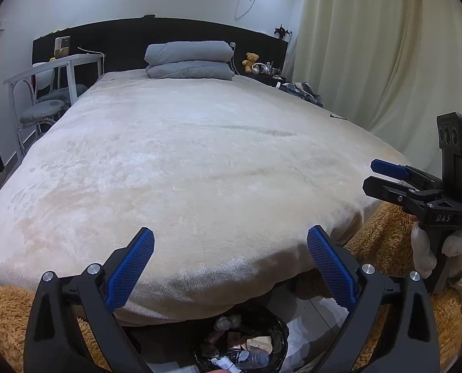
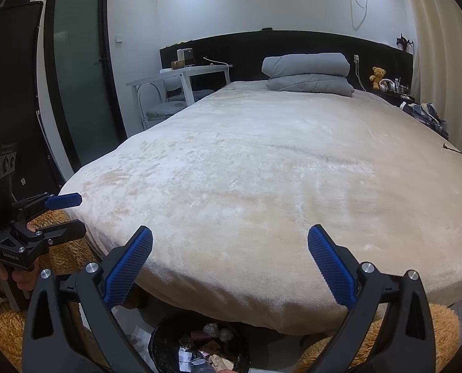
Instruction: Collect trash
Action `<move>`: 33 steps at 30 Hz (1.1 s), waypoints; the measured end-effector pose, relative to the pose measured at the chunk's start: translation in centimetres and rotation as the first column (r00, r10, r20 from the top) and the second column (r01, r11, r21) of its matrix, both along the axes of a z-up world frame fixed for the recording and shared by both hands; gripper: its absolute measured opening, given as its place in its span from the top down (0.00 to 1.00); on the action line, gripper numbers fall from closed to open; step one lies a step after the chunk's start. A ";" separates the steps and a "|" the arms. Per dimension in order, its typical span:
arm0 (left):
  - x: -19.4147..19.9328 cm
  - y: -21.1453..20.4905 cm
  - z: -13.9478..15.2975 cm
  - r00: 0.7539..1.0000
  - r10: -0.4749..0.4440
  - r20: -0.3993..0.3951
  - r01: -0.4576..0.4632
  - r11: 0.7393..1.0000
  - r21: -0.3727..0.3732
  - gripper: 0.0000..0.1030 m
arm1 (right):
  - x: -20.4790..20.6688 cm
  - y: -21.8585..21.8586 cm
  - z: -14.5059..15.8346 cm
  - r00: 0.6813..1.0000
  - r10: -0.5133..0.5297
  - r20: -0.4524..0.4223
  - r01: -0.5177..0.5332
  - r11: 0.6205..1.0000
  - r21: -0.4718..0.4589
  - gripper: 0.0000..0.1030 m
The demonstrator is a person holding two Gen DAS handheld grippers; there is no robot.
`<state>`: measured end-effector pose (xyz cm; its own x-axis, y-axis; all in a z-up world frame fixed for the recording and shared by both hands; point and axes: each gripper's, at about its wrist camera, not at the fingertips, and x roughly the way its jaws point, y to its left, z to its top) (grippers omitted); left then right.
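Note:
A black-lined trash bin [image 1: 280,326] stands on the floor at the foot of the bed, holding wrappers, crumpled paper and a plastic bottle [image 1: 254,357]. It also shows in the right wrist view [image 2: 165,338]. My left gripper [image 1: 231,245] is open and empty, above the bin and over the bed's foot edge. My right gripper [image 2: 230,244] is open and empty in the same pose. Each gripper shows in the other's view: the right one [image 1: 370,177] at the right, the left one [image 2: 81,214] at the left. The cream bed cover [image 1: 199,161] shows no trash.
A folded grey duvet [image 1: 189,60] lies at the bed's head. A white desk [image 1: 57,65] with chairs stands left of the bed. A nightstand with a teddy bear [image 1: 250,61] and clutter is at the back right. Curtains [image 1: 386,46] hang on the right. Brown shaggy rug [image 1: 1,310] covers the floor.

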<state>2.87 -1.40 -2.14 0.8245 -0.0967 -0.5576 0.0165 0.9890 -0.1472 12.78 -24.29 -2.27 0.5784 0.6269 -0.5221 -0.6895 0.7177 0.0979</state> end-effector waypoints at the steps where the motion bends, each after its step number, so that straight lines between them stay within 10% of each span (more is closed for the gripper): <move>1: 0.0 0.0 0.0 1.000 0.000 0.000 0.000 1.000 0.001 0.06 | 0.0 0.0 0.0 1.000 0.001 0.001 -0.001 1.000 0.000 0.04; 33: 0.0 -0.5 0.1 1.000 0.003 0.000 -0.003 1.000 0.005 0.06 | 0.1 0.4 -0.2 1.000 0.011 -0.004 -0.011 1.000 -0.011 0.04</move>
<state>2.88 -1.90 -1.99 0.8247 -0.0912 -0.5582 0.0135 0.9898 -0.1417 12.86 -23.87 -2.47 0.5694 0.6274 -0.5313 -0.6969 0.7111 0.0929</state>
